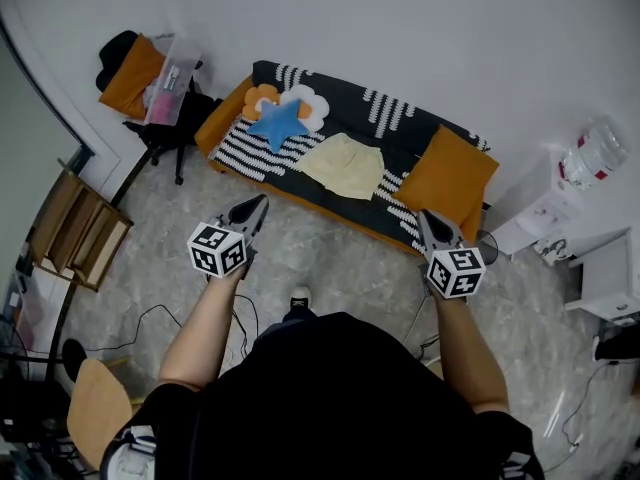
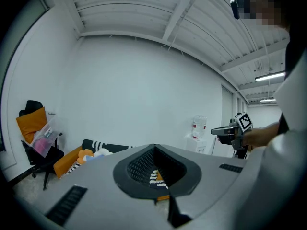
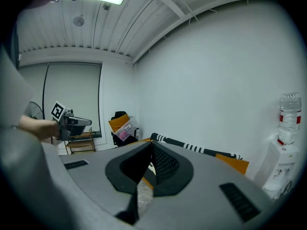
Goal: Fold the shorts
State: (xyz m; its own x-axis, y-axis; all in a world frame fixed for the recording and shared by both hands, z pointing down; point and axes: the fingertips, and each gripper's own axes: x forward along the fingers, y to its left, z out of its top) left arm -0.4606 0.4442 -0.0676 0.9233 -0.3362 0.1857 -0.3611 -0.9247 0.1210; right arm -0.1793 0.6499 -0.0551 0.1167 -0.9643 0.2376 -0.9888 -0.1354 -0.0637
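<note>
A pair of pale yellow, soft fabric shorts lies spread flat near the middle of a long sofa with an orange base and a black cover striped in white, which stands against the far wall. The person stands on the near side, well apart from it. The left gripper and the right gripper are held out in front, one to each side, both aimed towards the sofa. Each gripper's jaws are clenched together with nothing between them.

The shorts look light, thin and limp. They should drape and slide rather than keep any shape, and nothing about them is fragile. A single pinch would probably bunch the cloth, so two holds seem wiser: one gripper at each outer corner of the same edge. That edge can then be lifted and laid over evenly. The narrower far edge may be the waistband, though at this distance that is not certain.

There is one pair of shorts and there are two grippers. Four cushions appear to share the sofa. A blue star-shaped cushion lies left of the shorts, with an orange flower cushion and a white flower cushion just beyond it. A large plain orange cushion sits at the right end.
</note>
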